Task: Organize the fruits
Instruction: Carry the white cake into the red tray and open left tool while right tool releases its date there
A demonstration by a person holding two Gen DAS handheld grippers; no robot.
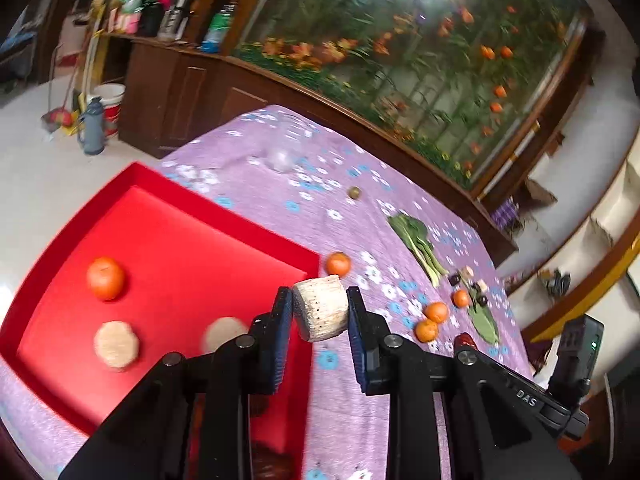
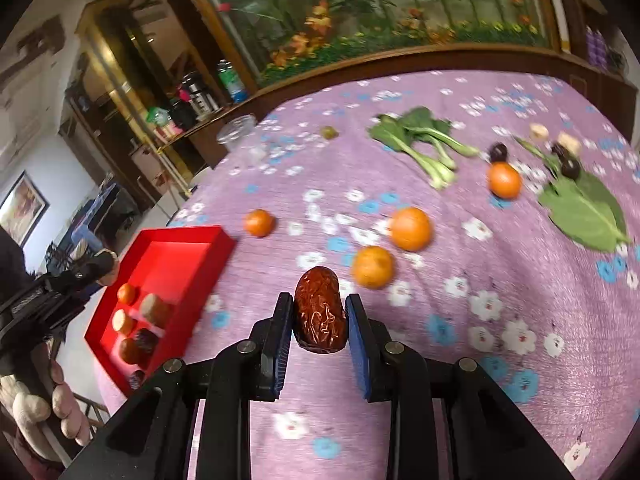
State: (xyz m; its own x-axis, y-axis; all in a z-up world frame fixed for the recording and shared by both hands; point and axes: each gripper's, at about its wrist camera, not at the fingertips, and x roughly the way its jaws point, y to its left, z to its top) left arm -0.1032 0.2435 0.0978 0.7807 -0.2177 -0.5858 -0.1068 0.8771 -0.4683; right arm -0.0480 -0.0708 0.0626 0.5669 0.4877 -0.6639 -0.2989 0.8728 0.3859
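Observation:
My left gripper (image 1: 320,308) is shut on a pale banana chunk (image 1: 320,307), held above the right edge of the red tray (image 1: 224,224). The tray holds an orange (image 1: 105,278) and two pale slices (image 1: 116,344). My right gripper (image 2: 319,312) is shut on a wrinkled red date (image 2: 320,310), above the purple flowered cloth (image 2: 460,360). Loose oranges lie on the cloth ahead (image 2: 411,228), (image 2: 372,267), (image 2: 259,222). The red tray also shows at the left in the right wrist view (image 2: 182,236), with several fruits in it.
Bok choy (image 2: 424,140), a big green leaf (image 2: 588,212), dark plums (image 2: 498,152), another orange (image 2: 504,179) and a small green fruit (image 2: 329,132) lie farther back. A clear glass jar (image 2: 236,130) stands near the table's far left edge. A wooden cabinet lies beyond.

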